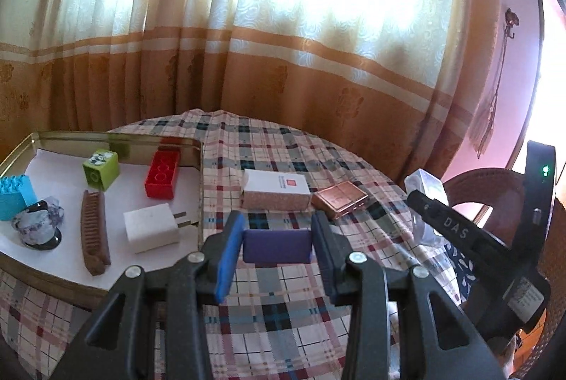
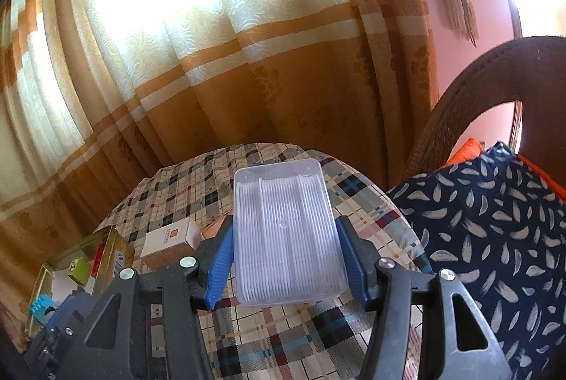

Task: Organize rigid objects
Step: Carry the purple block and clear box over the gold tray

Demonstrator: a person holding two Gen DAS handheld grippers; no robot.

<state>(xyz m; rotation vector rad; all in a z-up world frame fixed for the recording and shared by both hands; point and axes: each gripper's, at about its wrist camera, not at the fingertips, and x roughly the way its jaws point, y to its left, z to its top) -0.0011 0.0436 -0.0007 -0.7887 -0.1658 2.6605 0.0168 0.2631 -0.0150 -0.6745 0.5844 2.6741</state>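
Left gripper (image 1: 277,247) clamped on purple block (image 1: 277,245), held above plaid tablecloth (image 1: 283,302) just right of gold tray (image 1: 116,139). Right gripper (image 2: 286,259) clamped on clear plastic case (image 2: 286,235). Advice — carry block level over tray rim, set in bare spot near white charger (image 1: 150,227), release only once resting.

The print on the white box (image 1: 274,192) beside its small red square is too small to read. In the right wrist view, the gold tray (image 2: 116,245) is cut off by the left gripper's body (image 2: 63,337), hiding most of its contents. The purple block's (image 1: 277,245) ends sit hidden behind the blue pads (image 1: 230,256).
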